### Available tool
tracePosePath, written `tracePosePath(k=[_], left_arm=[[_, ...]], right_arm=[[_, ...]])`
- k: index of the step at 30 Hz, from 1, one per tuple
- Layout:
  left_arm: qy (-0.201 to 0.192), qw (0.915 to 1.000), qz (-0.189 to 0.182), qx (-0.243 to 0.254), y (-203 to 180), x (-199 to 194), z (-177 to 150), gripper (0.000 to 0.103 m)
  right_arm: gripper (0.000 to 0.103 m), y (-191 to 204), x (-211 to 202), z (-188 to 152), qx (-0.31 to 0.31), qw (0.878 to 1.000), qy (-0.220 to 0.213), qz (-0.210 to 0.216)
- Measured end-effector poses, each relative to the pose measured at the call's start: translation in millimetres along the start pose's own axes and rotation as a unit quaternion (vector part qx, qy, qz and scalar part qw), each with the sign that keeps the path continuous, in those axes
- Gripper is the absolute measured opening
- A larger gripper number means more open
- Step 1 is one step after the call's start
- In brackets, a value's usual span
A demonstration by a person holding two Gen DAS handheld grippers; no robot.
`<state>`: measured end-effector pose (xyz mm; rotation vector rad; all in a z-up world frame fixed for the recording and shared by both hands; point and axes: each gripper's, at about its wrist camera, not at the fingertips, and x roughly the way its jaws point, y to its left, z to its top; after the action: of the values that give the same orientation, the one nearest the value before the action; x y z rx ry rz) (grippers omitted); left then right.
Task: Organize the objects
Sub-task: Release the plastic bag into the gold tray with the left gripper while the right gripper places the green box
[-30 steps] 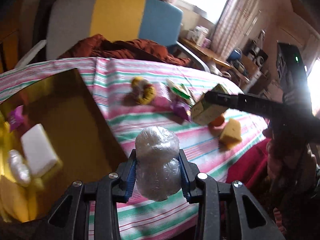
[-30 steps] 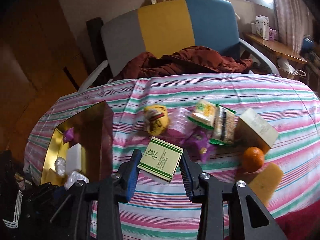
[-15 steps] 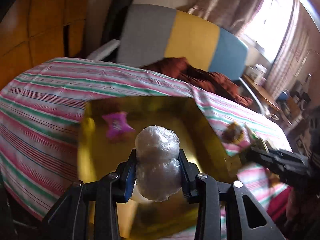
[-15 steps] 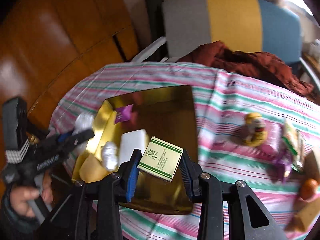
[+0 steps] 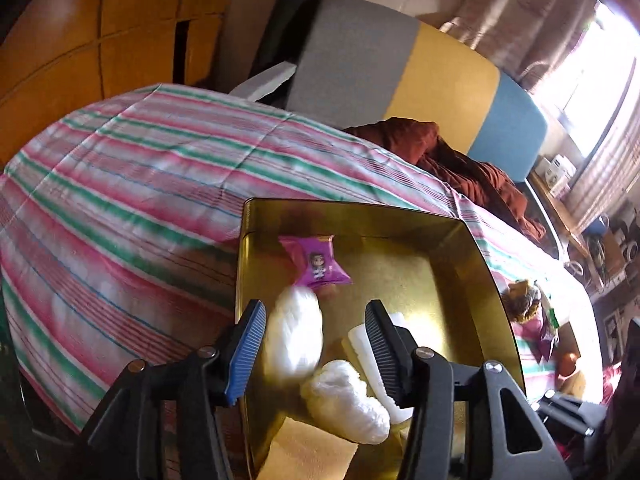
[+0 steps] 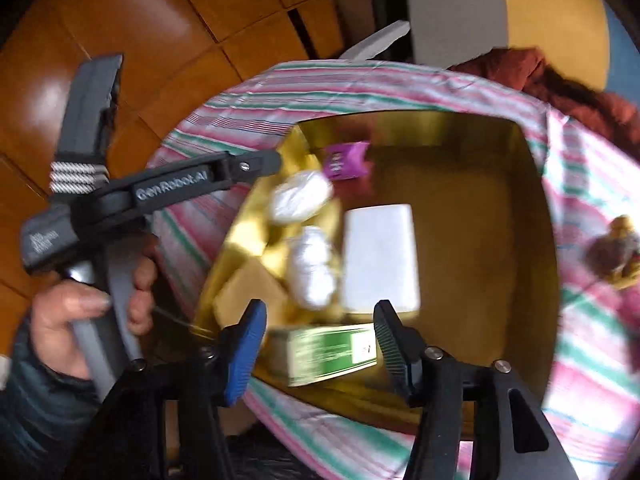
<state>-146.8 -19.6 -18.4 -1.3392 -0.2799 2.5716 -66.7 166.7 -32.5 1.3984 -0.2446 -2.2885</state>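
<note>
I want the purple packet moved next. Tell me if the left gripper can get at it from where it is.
Probably yes. The left gripper is open above the gold tray, and the purple packet lies uncovered just ahead; only a white wrapped bundle sits between.

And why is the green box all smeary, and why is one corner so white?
Right wrist view: the green box and the white wrapped bundles are streaked by motion blur. Left wrist view: window light washes out the upper right corner, the gold tray glares, and the fisheye lens bends the striped cloth.
</note>
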Motion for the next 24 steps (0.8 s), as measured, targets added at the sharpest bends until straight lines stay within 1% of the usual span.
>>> tracePosePath(k=[1,5,7,9,11,13,15,16,24], left_arm=[[-0.001,1.0,-0.001,-0.005,2.1,-1.8,-1.6,0.053],[-0.007,1.0,-0.001,-0.006,4.5,-12.6,-14.5,0.053],[-0.009,0.9999,0.001,-0.008,5.5,-17.2,-21.5,0.053],[-0.01,0.9998,0.008,-0.012,6.1,-21.8,-29.7,0.053],[-0.014,0.9997,0.015,-0.009,3.4,-26.9,-38.4,0.053],[-0.02,0.9996,0.02,-0.001,-2.0,-33.1,-46.8,0.053],[-0.024,0.9994,0.023,0.006,-7.0,-37.6,-52.5,0.053],[-0.026,0.9993,0.026,0.009,-9.8,-39.8,-55.1,0.053],[-0.039,0.997,0.048,0.046,-32.0,-51.6,-73.0,0.053]], right_arm=[[0.061,-0.7,1.1,-1.1,0.006,1.0,0.0,0.004],[0.069,-7.4,0.5,-8.2,0.018,1.0,0.0,-0.012],[0.077,-9.6,-2.0,-12.0,0.02,0.999,-0.006,-0.032],[0.079,-10.0,-7.6,-14.5,0.013,0.998,-0.016,-0.055],[0.085,-8.9,-12.1,-18.0,0.005,0.997,-0.026,-0.073],[0.097,-7.9,-14.5,-20.1,-0.002,0.996,-0.04,-0.083],[0.101,-7.8,-18.8,-23.1,-0.004,0.995,-0.051,-0.09],[0.103,-7.3,-20.2,-24.6,-0.005,0.994,-0.056,-0.093],[0.103,-3.9,-29.8,-33.0,-0.018,0.987,-0.081,-0.139]])
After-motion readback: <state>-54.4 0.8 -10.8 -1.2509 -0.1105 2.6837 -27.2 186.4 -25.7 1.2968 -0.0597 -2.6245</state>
